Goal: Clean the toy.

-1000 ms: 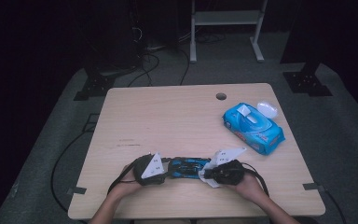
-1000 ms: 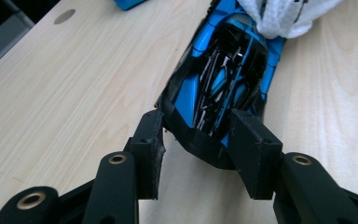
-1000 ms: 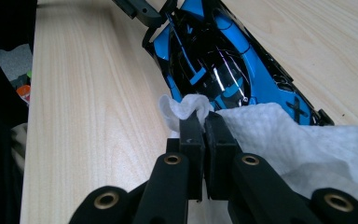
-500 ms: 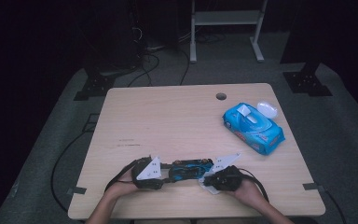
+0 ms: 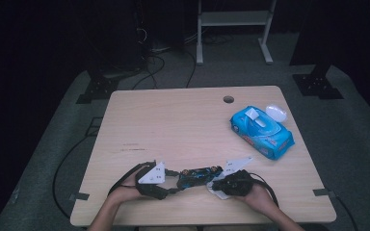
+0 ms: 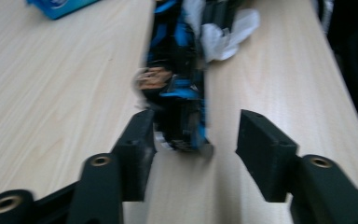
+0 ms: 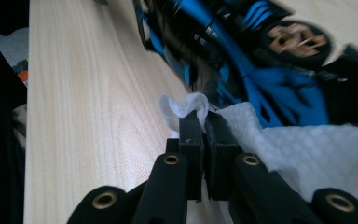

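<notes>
High view: toy car [image 5: 198, 176], black and blue, lies near the table's [image 5: 183, 125] near edge, long axis left to right, between left gripper [image 5: 169, 185] and right gripper [image 5: 215, 184]; a blue wet-wipe pack [image 5: 261, 132] sits far right, its lid flipped open. Left gripper view: jaws have just been opening and stand spread, the car's end [image 6: 179, 100] between them, right pad clear of it. Right gripper view: jaws pressed together, pinching a white wipe [image 7: 186, 106] against the car's side [image 7: 242, 60].

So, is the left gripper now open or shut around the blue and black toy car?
Open. Its jaws have just been opening: the left gripper stands around the blue and black toy car, with a gap at one pad.
</notes>
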`<act>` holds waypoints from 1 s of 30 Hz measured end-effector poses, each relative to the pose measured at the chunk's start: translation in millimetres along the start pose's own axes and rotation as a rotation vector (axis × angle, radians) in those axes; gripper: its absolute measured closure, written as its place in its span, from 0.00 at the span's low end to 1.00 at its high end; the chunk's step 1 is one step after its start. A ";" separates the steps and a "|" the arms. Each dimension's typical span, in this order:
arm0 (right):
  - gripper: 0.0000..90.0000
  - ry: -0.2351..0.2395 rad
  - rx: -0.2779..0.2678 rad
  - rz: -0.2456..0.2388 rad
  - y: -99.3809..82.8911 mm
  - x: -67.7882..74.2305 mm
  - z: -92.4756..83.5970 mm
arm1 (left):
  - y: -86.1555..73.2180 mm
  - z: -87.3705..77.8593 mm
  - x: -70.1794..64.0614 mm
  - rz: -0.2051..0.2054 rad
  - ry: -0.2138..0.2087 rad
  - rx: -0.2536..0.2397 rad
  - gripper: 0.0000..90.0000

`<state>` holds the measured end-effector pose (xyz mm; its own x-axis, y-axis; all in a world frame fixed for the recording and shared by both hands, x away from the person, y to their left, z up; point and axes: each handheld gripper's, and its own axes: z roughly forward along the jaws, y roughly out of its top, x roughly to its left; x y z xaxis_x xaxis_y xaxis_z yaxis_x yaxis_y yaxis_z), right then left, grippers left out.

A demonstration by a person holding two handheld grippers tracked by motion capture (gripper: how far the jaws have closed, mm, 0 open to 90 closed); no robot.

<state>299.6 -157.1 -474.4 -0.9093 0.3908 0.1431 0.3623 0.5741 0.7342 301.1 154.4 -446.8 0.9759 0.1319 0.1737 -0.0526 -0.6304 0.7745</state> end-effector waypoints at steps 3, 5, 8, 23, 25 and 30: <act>0.96 0.002 -0.016 0.008 0.3 0.3 -4.1 | -0.3 3.7 4.3 -0.064 0.014 0.001 0.38; 0.96 -0.002 -0.024 0.011 0.5 -0.2 -6.6 | 1.3 8.1 5.6 -0.098 0.025 0.003 0.28; 0.96 -0.004 -0.039 0.021 0.3 -1.6 -10.4 | 4.2 16.7 6.8 -0.118 0.029 0.009 0.22; 0.96 -0.002 -0.074 0.031 3.1 -2.1 -17.7 | 7.4 45.6 3.4 -0.075 0.035 0.081 0.49; 0.96 -0.010 -0.089 0.035 3.8 -4.7 -20.1 | 9.2 47.5 3.0 -0.040 0.049 0.083 0.59; 0.96 -0.009 -0.070 0.037 3.1 -6.9 -14.2 | 6.3 48.4 9.3 -0.017 0.091 0.071 0.61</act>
<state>304.0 -168.3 -463.7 -0.8936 0.4175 0.1650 0.3799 0.5074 0.7734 320.1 114.6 -469.7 0.9530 0.2103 0.2182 -0.0181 -0.6794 0.7335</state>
